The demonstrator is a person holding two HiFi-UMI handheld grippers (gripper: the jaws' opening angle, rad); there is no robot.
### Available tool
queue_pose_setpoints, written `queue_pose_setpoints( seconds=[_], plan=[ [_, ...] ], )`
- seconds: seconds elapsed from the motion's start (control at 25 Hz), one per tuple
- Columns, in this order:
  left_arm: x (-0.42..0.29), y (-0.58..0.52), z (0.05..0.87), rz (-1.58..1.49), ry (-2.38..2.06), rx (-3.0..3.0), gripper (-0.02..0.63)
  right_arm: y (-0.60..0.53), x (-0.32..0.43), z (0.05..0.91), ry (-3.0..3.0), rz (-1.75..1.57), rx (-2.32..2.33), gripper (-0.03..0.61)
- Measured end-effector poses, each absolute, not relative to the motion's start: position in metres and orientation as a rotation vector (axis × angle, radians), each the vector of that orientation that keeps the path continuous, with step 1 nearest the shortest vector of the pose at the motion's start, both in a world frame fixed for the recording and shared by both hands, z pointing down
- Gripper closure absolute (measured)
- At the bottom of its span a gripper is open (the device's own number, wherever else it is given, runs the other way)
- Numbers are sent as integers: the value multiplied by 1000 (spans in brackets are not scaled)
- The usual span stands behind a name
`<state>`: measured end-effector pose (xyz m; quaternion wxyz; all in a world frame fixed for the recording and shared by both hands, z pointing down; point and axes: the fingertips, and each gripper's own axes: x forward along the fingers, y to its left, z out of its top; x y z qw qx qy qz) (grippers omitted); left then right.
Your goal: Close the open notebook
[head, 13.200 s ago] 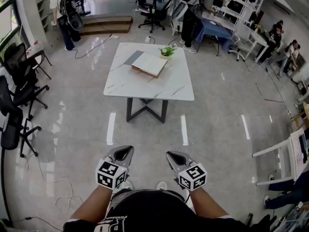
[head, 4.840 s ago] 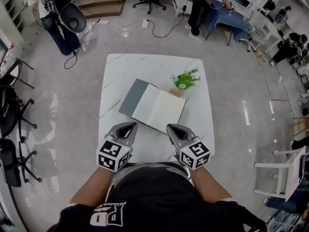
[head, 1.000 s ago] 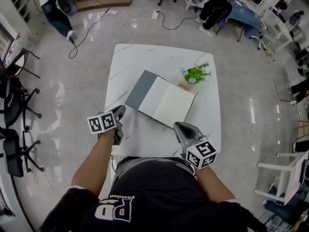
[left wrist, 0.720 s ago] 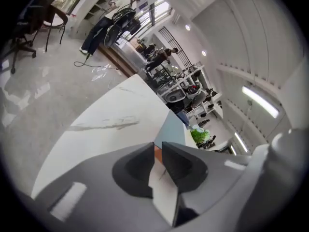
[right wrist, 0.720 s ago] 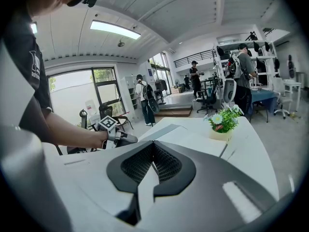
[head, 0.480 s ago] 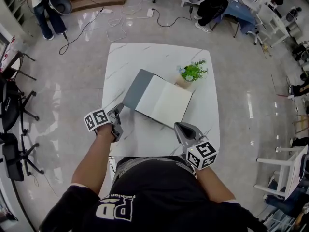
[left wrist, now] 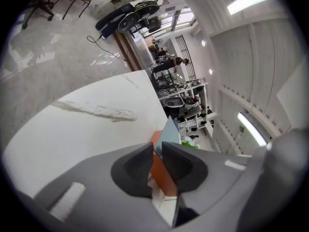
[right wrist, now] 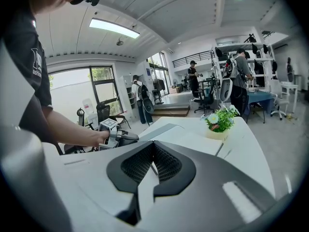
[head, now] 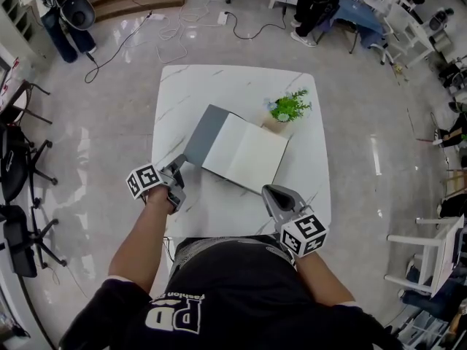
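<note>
White marble table stands with open floor all round. Left gripper, jaws a narrow slit apart, meets the open notebook at its 8 o'clock corner; whether it pinches the cover is unclear. It has edged closer in the last half second. Right gripper, jaws together and empty, hovers at the notebook's 5 o'clock. Potted plant sits just beside the pages at 1 o'clock.

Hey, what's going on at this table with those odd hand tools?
A person stands at a white table with a two-jaw gripper in each hand. An open notebook lies on it beside a small potted plant. The left gripper is at the near corner of the notebook's grey cover, jaws slightly apart. The right gripper hovers shut, holding nothing. The notebook is not yet closed.
</note>
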<state>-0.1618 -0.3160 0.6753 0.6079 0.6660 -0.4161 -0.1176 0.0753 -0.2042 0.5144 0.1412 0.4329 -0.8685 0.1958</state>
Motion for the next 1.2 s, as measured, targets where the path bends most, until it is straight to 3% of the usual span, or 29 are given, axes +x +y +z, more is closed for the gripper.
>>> queue_pose_setpoints(
  seconds=[1.2],
  plan=[
    [-160, -316, 628, -326, -991, 1670, 545, -199, 82, 509, -2527, 553, 1260, 578]
  ],
)
